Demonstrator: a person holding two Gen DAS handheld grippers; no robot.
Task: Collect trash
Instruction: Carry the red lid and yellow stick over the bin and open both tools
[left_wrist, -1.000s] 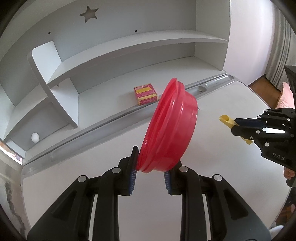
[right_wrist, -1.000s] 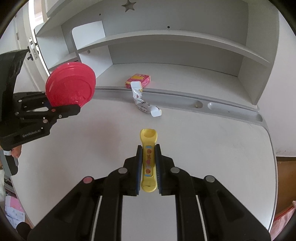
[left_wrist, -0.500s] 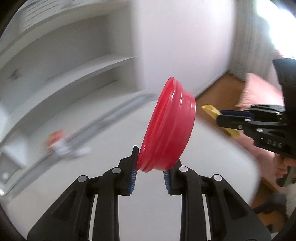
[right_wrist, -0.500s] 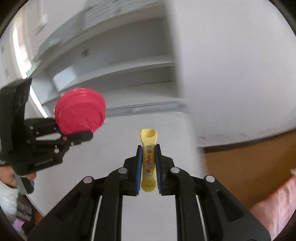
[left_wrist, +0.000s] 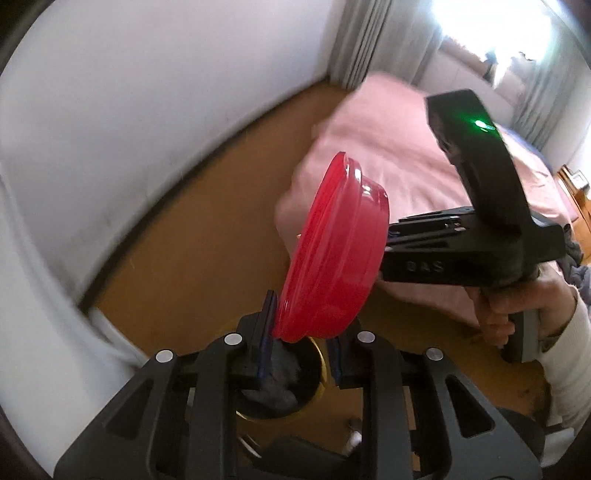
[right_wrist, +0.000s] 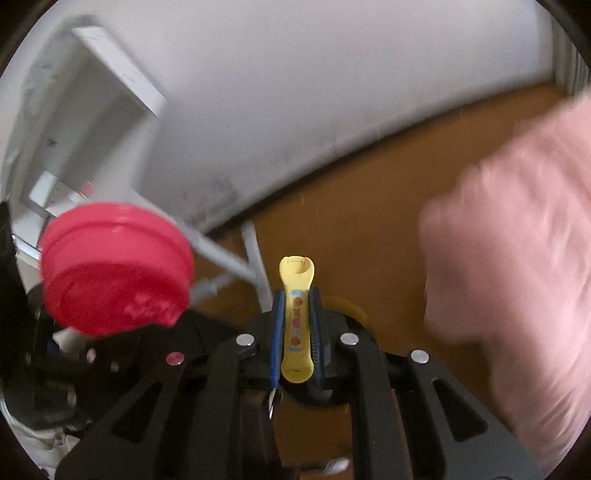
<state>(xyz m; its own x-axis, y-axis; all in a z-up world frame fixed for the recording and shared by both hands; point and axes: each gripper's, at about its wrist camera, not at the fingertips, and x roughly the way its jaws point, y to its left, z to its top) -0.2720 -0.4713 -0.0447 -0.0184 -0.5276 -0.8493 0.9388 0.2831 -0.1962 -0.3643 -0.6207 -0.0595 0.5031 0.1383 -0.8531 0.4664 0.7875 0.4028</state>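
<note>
My left gripper (left_wrist: 301, 334) is shut on the rim of a red plastic lid (left_wrist: 334, 254), held tilted on edge above a yellow-rimmed bin (left_wrist: 320, 373) with a dark liner on the floor. The lid also shows at the left of the right wrist view (right_wrist: 114, 269). My right gripper (right_wrist: 297, 328) is shut on a flat yellow plastic piece (right_wrist: 296, 314) with red stickers, over the same yellow-rimmed bin (right_wrist: 354, 308). The right gripper's black body (left_wrist: 465, 247) shows in the left wrist view, just right of the lid.
A pink-covered bed (left_wrist: 399, 147) stands to the right, also seen blurred in the right wrist view (right_wrist: 517, 240). A brown wood floor (left_wrist: 207, 236) runs to a white wall (left_wrist: 129, 92). The white desk and its legs (right_wrist: 255, 262) are at the left.
Both grippers have swung right, away from the white desk and shelves, and now point down at the floor and bin beside the bed. Each keeps its hold.
</note>
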